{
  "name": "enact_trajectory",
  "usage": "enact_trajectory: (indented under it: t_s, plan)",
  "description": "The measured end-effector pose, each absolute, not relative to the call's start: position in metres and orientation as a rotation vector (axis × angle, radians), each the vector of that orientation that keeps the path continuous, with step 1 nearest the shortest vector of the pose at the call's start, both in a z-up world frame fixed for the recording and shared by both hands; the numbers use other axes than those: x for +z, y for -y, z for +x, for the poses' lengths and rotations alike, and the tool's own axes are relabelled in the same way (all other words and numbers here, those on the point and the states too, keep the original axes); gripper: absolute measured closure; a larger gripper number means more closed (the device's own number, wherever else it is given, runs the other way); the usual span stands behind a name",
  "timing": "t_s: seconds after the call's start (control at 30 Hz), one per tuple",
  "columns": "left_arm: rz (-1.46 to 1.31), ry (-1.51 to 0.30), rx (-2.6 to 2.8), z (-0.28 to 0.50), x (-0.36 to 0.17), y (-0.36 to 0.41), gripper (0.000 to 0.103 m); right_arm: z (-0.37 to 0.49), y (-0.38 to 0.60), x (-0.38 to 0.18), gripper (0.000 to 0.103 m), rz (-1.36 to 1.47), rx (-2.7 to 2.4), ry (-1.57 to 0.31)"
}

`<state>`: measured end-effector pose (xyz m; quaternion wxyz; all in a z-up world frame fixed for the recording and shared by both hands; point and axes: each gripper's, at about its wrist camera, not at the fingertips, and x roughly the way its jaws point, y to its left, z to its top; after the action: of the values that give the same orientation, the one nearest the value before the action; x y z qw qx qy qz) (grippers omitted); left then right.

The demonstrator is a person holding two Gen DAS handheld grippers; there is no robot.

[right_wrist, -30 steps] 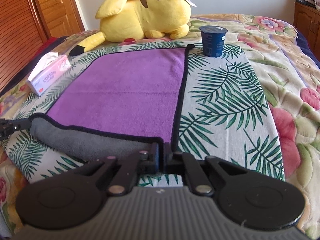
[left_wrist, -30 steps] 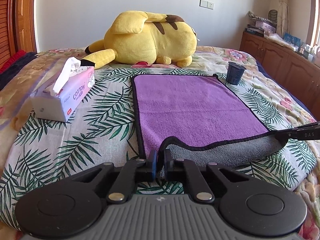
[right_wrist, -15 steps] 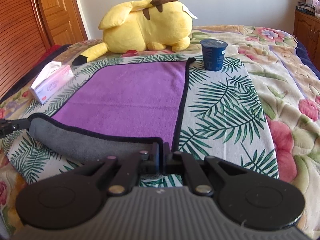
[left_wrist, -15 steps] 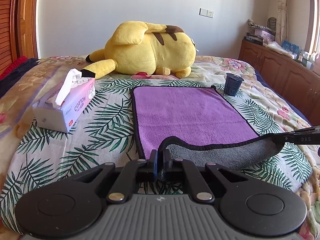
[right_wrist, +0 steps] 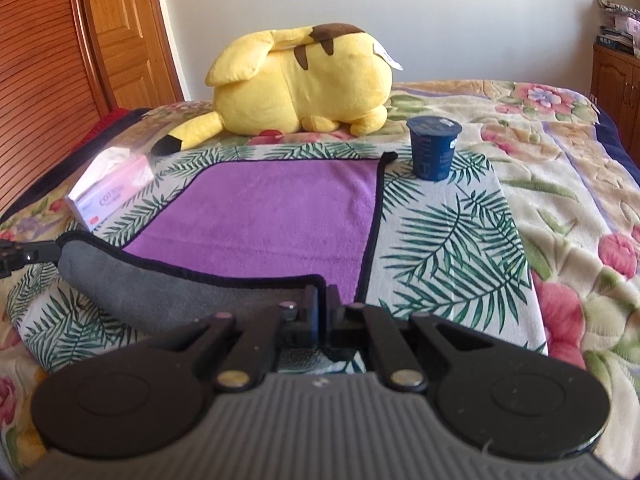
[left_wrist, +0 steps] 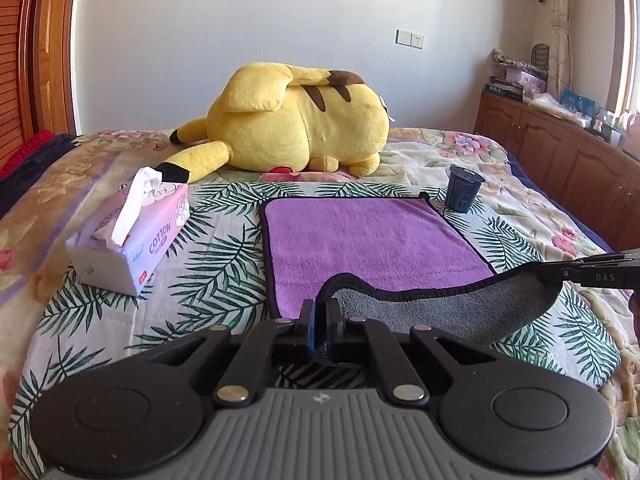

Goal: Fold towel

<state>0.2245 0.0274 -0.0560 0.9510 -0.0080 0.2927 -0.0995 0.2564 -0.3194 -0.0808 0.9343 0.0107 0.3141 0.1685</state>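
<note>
White wall [left_wrist: 240,40] fills the back of the room, with a switch plate [left_wrist: 409,38] on it, wooden doors [right_wrist: 60,60] off to the left of the claws and a low wooden cabinet [left_wrist: 560,160] with clutter on top to the right. Below all this lies a bed [right_wrist: 560,200] under a floral blanket, and over that a palm-leaf cloth [right_wrist: 448,240].

On the leaf cloth, ahead of both claws, lies the towel [left_wrist: 372,240], purple on top, grey underneath, edged in black. Its far part lies flat; its near edge is lifted off the cloth and turned so the grey side shows, sagging between the two claws.

Left claw [left_wrist: 320,312] is pinched narrow on the near left corner of the towel. Right claw [right_wrist: 322,304] is pinched narrow on the near right corner; in the left view its tips show at the right edge with the hem held between them.

Beyond the towel lies a yellow plush [left_wrist: 296,120] on its side. A dark cup [right_wrist: 434,148] stands just past the towel's far right corner, beside it. A tissue box [left_wrist: 132,240] sits forward and left of the left claw, apart from the towel.
</note>
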Motion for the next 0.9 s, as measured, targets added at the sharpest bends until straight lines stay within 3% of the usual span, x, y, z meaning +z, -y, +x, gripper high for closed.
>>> enact_trajectory:
  t_s: [0.9]
  plan:
    - [-0.010,-0.549,-0.205,0.278,-0.024,-0.030,0.103,0.290,0.315,-0.056,0.099,-0.029,0.351,-0.537]
